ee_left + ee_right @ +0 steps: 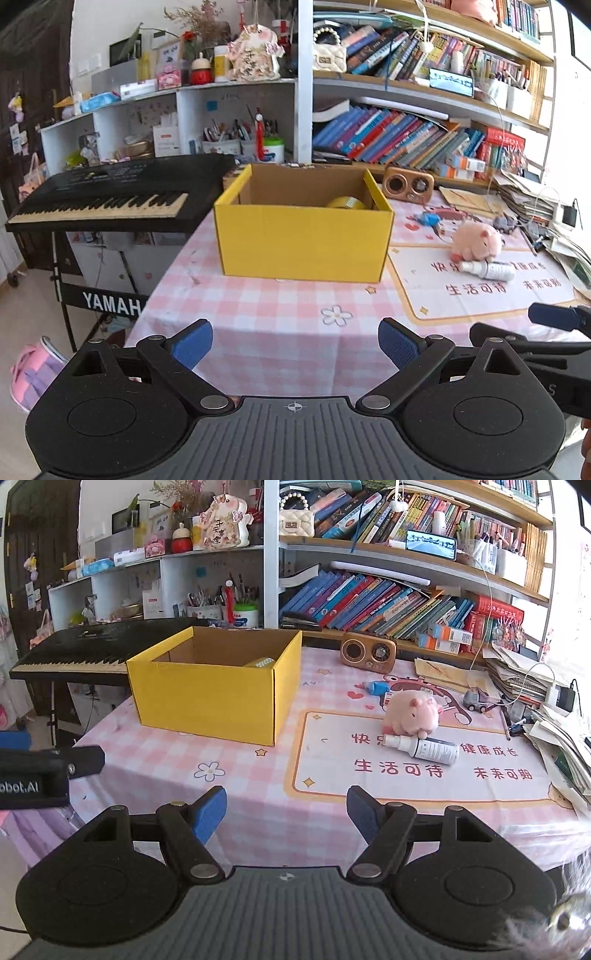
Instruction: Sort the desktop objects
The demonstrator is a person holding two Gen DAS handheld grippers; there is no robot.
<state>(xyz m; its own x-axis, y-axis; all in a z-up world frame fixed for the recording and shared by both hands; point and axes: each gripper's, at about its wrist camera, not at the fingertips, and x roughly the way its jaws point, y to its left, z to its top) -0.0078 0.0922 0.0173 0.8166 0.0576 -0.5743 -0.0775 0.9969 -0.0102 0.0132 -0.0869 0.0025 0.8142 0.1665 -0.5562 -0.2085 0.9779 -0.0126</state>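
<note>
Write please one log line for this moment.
left gripper: open, empty | right gripper: open, empty | box: tape inside | pig toy, bottle: on table

the yellow box [303, 240] hides most of the tape roll [347, 203] inside it; only the roll's top arc shows above the front wall. in the right wrist view only a sliver of the roll [260, 662] shows. the spray bottle [424, 747] label text is too small to read. the right gripper [554, 332] is cut off by the left wrist view's right edge. the keyboard [74, 653] is partly hidden behind the box.
</note>
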